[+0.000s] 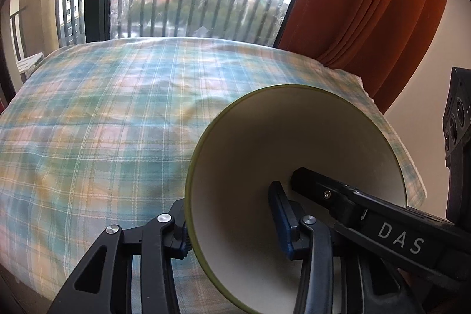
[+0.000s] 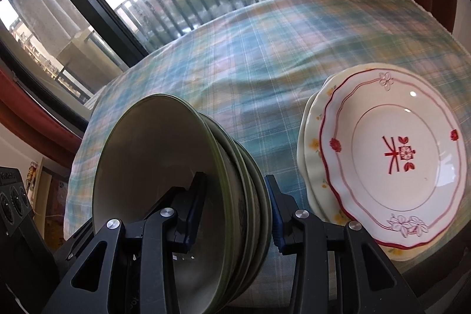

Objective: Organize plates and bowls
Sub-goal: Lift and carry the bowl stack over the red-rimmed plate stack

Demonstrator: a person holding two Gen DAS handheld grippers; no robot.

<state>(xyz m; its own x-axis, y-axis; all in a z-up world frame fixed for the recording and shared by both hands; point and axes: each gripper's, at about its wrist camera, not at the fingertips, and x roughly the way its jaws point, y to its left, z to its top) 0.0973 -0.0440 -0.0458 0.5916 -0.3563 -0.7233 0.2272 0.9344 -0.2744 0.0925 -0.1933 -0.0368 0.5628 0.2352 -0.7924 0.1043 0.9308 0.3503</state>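
Observation:
My left gripper [image 1: 232,225] is shut on the rim of the stack of bowls [image 1: 265,172], whose top bowl is cream inside with a green edge; one finger is inside, one outside. My right gripper [image 2: 235,211] is shut on the opposite rim of the same stack of nested bowls [image 2: 164,181]; its finger shows in the left wrist view [image 1: 323,187] inside the bowl. The stack is tilted on its side above the plaid tablecloth [image 1: 103,108]. A stack of plates [image 2: 394,155], red-patterned plate on top, lies on the cloth at the right.
A window with a balcony railing [image 1: 191,2] is behind the table. An orange curtain [image 1: 368,5] hangs at the right. A black power strip [image 1: 456,119] stands at the right edge.

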